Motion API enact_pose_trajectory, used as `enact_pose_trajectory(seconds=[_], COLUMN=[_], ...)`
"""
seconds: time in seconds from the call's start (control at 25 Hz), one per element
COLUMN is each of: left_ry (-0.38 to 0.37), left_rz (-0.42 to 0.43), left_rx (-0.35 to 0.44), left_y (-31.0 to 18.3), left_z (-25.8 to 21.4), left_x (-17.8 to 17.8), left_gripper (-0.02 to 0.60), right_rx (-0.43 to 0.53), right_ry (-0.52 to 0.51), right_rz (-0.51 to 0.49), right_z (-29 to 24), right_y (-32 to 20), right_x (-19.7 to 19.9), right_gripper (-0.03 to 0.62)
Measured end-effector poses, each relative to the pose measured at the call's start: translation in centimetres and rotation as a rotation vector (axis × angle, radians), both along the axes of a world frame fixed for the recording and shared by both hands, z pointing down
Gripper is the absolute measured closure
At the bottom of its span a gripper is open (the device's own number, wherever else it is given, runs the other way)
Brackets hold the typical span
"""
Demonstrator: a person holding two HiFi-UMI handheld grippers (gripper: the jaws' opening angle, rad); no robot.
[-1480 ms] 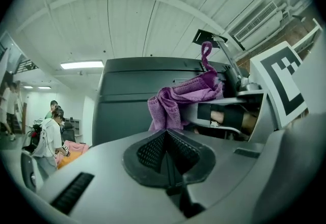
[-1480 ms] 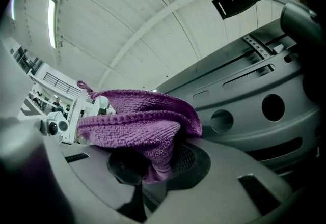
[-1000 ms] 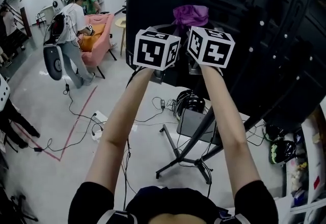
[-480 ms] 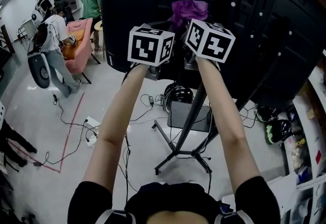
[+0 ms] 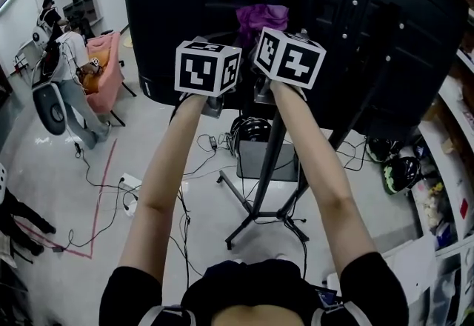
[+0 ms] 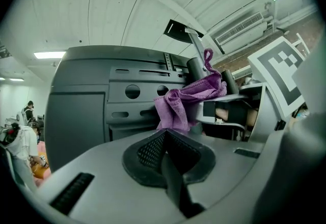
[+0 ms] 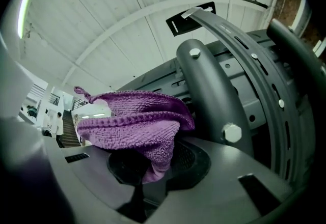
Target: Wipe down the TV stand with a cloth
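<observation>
The TV's back panel (image 6: 86, 116) walls off the space straight ahead of the left claw (image 6: 165, 154) and right claw (image 7: 151, 165), the stand's post (image 7: 211, 90) and curved bar (image 7: 267, 90) crowd the right one's right side, and open air lies to the left above the cable-strewn floor (image 5: 67, 191).

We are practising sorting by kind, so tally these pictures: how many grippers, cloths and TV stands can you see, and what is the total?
Grippers: 2, the left gripper and the right gripper
Cloths: 1, the purple cloth in the right gripper
TV stands: 1, the black TV stand
Total: 4
</observation>
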State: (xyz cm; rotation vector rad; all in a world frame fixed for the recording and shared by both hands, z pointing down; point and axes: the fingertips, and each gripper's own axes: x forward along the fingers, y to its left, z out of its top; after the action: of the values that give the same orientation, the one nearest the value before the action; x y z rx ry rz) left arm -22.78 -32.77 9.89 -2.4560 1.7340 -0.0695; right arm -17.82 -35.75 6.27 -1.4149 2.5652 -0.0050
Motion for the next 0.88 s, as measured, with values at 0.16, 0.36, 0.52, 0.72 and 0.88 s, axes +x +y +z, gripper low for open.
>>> enact_pose_trajectory(seconds=[0.16,0.36,0.52,0.72,0.88], left_ry=[0.000,-0.012,-0.076,-0.072,-0.088], left_rz=[0.025,0.112,0.181,0.288,0.306], left_rx=[0.000,0.046,0.089,0.111,0.145], left_y=[0.6,2.3,3.6,4.4,4.4], left_z=[0.2,-0.8,-2.7,-5.6,-7.9], left_x=[1.1,4.6,8.3,13.1,15.5], left_gripper=[0.575,0.575,0.575,0.575,0.575], right_rx=[-0.040,0.034,0.145,0.219,0.265], right_ry=[-0.054,-0.036,0.018,0.095,0.149], right_rz=[-0.039,-0.145,-0.109,-0.056,-0.007], right_z=[1.2,0.2,-2.9,-6.4,-8.8], right_y=[1.3,4.8,5.9,4.7,2.6], right_x=[1.2,3.1,7.2,11.9,13.7], right_gripper=[0.530,0.530,0.530,0.530,0.530])
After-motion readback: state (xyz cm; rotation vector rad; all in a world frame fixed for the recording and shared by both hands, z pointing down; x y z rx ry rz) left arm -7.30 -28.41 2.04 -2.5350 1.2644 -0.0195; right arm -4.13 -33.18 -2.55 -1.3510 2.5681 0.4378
